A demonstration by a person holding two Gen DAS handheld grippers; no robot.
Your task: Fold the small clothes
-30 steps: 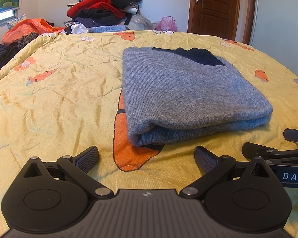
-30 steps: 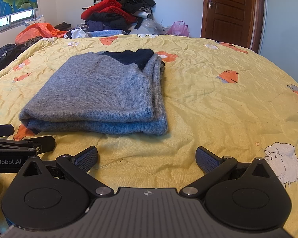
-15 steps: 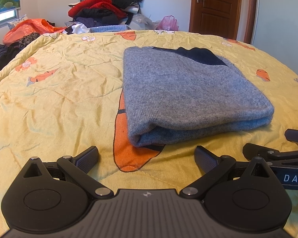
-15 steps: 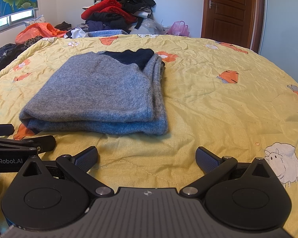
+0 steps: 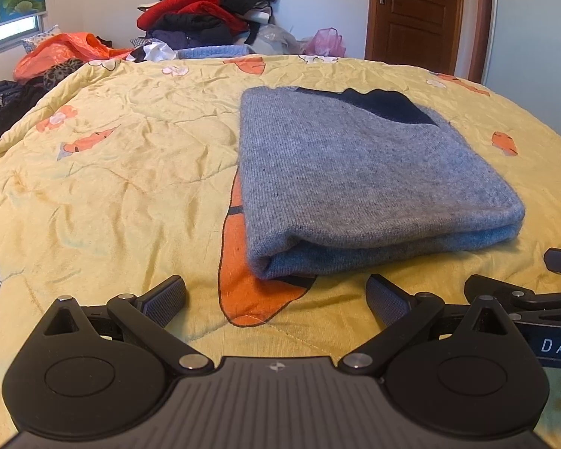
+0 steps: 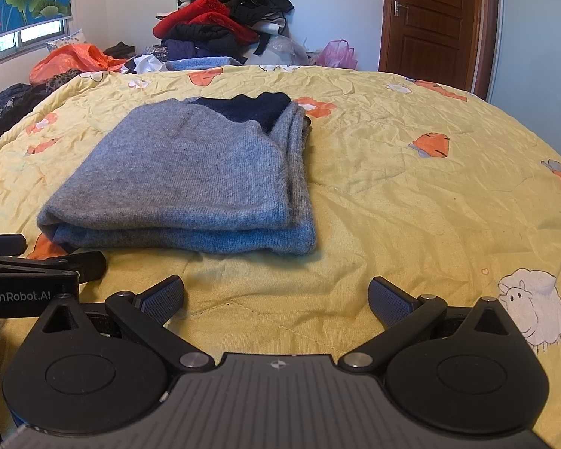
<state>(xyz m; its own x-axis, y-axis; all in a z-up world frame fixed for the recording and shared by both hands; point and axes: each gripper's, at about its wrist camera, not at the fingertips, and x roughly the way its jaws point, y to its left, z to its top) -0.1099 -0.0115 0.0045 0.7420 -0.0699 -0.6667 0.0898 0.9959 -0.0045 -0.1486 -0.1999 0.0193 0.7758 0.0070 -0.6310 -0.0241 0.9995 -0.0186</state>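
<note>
A grey knit sweater [image 5: 359, 172] with a dark navy part at its far end lies folded into a thick rectangle on the yellow bedspread [image 5: 112, 187]. It also shows in the right wrist view [image 6: 190, 176], left of centre. My left gripper [image 5: 276, 295] is open and empty, just short of the sweater's near folded edge. My right gripper [image 6: 276, 295] is open and empty, near the sweater's right front corner. Each gripper shows at the edge of the other's view.
A pile of red, black and dark clothes [image 5: 205, 11] is heaped beyond the far edge of the bed. An orange bag [image 5: 63, 52] and dark garments lie at the far left. A wooden door [image 5: 419, 15] stands at the back right.
Both grippers have hardly moved; the left wrist view has shifted very slightly. The sweater lies as before.
</note>
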